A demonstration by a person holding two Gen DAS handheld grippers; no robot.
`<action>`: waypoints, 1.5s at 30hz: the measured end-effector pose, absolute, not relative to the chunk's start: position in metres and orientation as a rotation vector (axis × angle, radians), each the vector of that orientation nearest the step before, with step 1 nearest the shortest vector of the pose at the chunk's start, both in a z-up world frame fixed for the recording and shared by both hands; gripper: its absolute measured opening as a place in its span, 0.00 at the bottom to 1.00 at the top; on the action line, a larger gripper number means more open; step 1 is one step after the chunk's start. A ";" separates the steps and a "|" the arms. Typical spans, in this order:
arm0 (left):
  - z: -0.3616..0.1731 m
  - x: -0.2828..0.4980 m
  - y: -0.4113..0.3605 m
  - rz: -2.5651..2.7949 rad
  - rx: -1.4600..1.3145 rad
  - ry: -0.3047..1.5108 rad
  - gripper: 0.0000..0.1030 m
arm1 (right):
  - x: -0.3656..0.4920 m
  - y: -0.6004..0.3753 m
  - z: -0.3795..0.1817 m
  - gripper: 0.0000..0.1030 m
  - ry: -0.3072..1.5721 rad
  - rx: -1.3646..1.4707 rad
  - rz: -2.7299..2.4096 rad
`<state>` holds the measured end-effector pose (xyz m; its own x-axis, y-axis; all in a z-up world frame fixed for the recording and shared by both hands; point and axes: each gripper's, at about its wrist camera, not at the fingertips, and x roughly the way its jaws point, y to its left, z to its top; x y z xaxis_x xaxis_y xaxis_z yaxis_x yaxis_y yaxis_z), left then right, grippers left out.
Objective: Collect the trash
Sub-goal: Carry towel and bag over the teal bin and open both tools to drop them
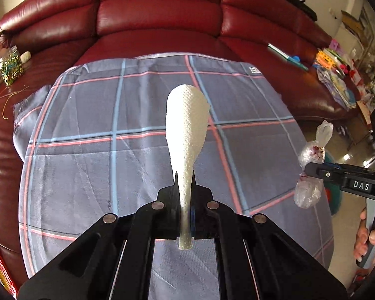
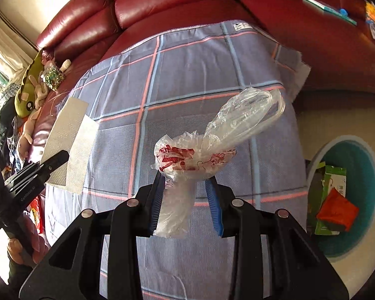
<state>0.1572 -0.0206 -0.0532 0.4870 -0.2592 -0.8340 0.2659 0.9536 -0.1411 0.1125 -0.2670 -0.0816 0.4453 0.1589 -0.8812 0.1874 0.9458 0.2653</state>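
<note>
Your left hand-held gripper (image 1: pixel 185 187) is pinching a white dimpled paper towel (image 1: pixel 187 125) edge-on above the plaid cloth (image 1: pixel 87 115); your right hand-held gripper (image 2: pixel 186 187) clamps a crumpled clear plastic bag (image 2: pixel 200 155), with the teal bin (image 2: pixel 360 155) at 3 o'clock

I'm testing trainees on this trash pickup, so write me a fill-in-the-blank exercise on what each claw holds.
1. The left claw is shut on a white ____ towel.
2. The right claw grips a crumpled clear ____ bag with red print.
3. Both hang above a plaid cloth spread over a dark ____ leather sofa.
4. The bin on the floor already holds an ____ wrapper.

Missing words: paper; plastic; red; orange
</note>
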 end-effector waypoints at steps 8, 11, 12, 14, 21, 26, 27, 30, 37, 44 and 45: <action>-0.021 0.118 -0.097 -0.489 0.089 0.960 0.05 | 0.045 -0.336 -0.044 0.31 1.009 0.406 -0.117; -0.011 0.107 -0.137 -0.560 0.121 0.943 0.05 | 0.013 -0.373 -0.031 0.31 0.968 0.424 -0.182; -0.008 0.104 -0.150 -0.584 0.133 0.937 0.05 | 0.001 -0.386 -0.027 0.31 0.956 0.431 -0.207; -0.005 0.097 -0.180 -0.634 0.157 0.929 0.05 | -0.017 -0.407 -0.021 0.31 0.942 0.440 -0.251; -0.014 0.076 -0.275 -0.788 0.217 0.949 0.05 | -0.068 -0.467 -0.019 0.31 0.920 0.475 -0.360; -0.037 0.071 -0.336 -0.882 0.264 0.992 0.05 | -0.086 -0.495 -0.026 0.31 0.918 0.518 -0.397; -0.042 0.069 -0.346 -0.892 0.273 0.999 0.05 | -0.087 -0.497 -0.028 0.31 0.920 0.522 -0.401; -0.064 0.068 -0.374 -0.922 0.284 1.043 0.05 | -0.091 -0.507 -0.033 0.31 0.932 0.530 -0.407; -0.118 0.068 -0.412 -0.946 0.329 1.131 0.06 | -0.087 -0.520 -0.044 0.31 0.956 0.545 -0.410; -0.143 0.081 -0.420 -0.947 0.332 1.174 0.36 | -0.074 -0.527 -0.052 0.31 0.969 0.562 -0.405; -0.142 0.081 -0.419 -0.943 0.338 1.159 0.46 | -0.071 -0.526 -0.053 0.31 0.972 0.561 -0.402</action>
